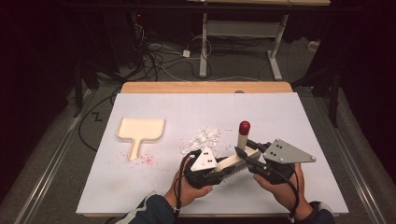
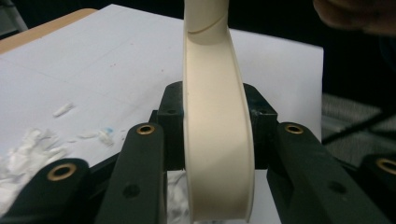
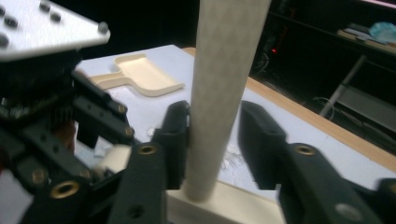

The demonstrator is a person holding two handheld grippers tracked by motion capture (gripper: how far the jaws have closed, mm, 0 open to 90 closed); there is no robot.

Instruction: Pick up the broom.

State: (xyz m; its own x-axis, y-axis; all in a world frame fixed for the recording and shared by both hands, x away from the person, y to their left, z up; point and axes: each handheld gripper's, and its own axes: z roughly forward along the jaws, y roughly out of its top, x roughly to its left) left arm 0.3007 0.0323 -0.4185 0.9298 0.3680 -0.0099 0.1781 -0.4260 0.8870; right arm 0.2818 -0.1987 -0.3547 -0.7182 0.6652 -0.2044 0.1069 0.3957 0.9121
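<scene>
high view puts the cream plastic brush with its red-tipped handle [image 1: 238, 154] near the table's front edge, left gripper [image 1: 219, 169] clamping its body; right gripper [image 1: 243, 153] brackets the handle, one jaw apart, so it could slip and scatter the white paper scraps [image 1: 203, 138].

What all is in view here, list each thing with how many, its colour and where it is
Brush: one, cream with a red-tipped handle, held above the near middle of the table.
Dustpan: one, cream, lying on the left of the table.
Paper scraps: a white pile, mid-table just beyond the brush.
Red specks: a scatter, beside the dustpan's handle.
Table: one, white-covered with a wooden far edge.
Left gripper: black, shut on the brush's head.
Right gripper: black, jaws around the brush's handle; the right jaw stands apart from it.
Hands: two, at the near edge.
</scene>
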